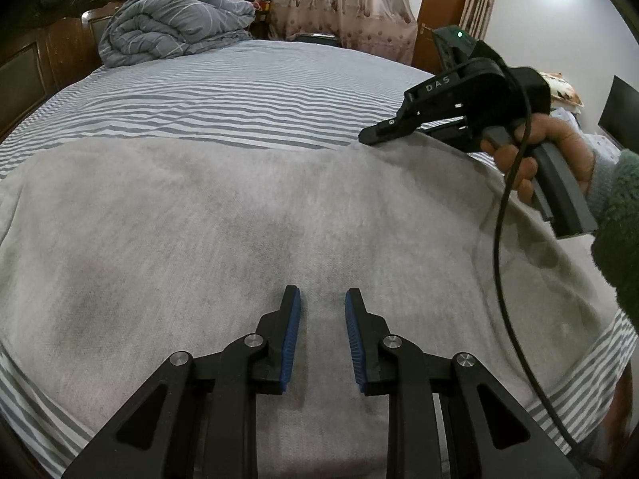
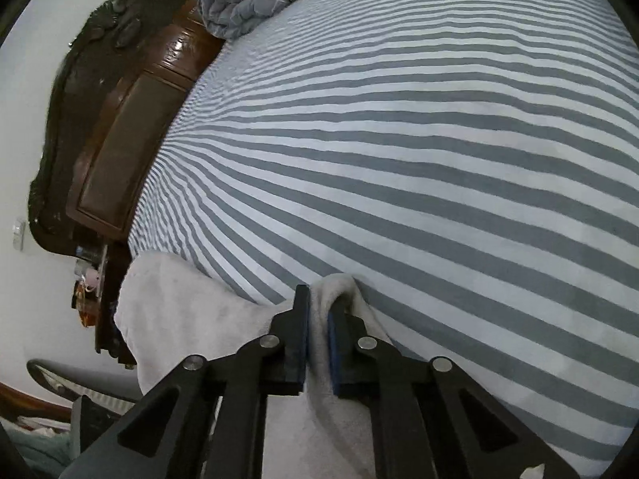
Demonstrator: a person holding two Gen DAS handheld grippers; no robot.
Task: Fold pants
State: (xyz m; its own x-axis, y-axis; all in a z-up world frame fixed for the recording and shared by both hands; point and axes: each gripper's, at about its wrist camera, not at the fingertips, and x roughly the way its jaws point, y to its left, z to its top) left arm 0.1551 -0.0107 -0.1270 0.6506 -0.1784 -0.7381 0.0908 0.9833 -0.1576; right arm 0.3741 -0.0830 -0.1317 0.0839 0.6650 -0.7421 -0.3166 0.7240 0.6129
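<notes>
Left gripper (image 1: 322,299): spread apart, blue pads (image 1: 292,335) facing each other across a clear gap, nothing between them, hovering over the pale grey pants (image 1: 223,215).

Right gripper (image 2: 318,311): pressed nearly together, pinching a raised fold of the pants (image 2: 323,319) between its pads; cloth bunched up and over the tips. Seen from the left wrist view as a black tool (image 1: 403,125) at the far right edge of the cloth, tips pointing left and slightly down, lettering "DAS" (image 1: 437,83) readable on its side, a small green light lit on top, black cable (image 1: 499,239) hanging down from it.

Right hand (image 1: 539,151): wrapped around the grey handle, fingers curled on the trigger, fuzzy green sleeve (image 1: 615,215) at the wrist.

Pants spread flat across the near part of the striped bed (image 1: 239,92), grey-and-white sheet showing beyond. Rumpled grey quilt (image 1: 175,20) heaped at the dark wooden headboard (image 2: 120,151).
</notes>
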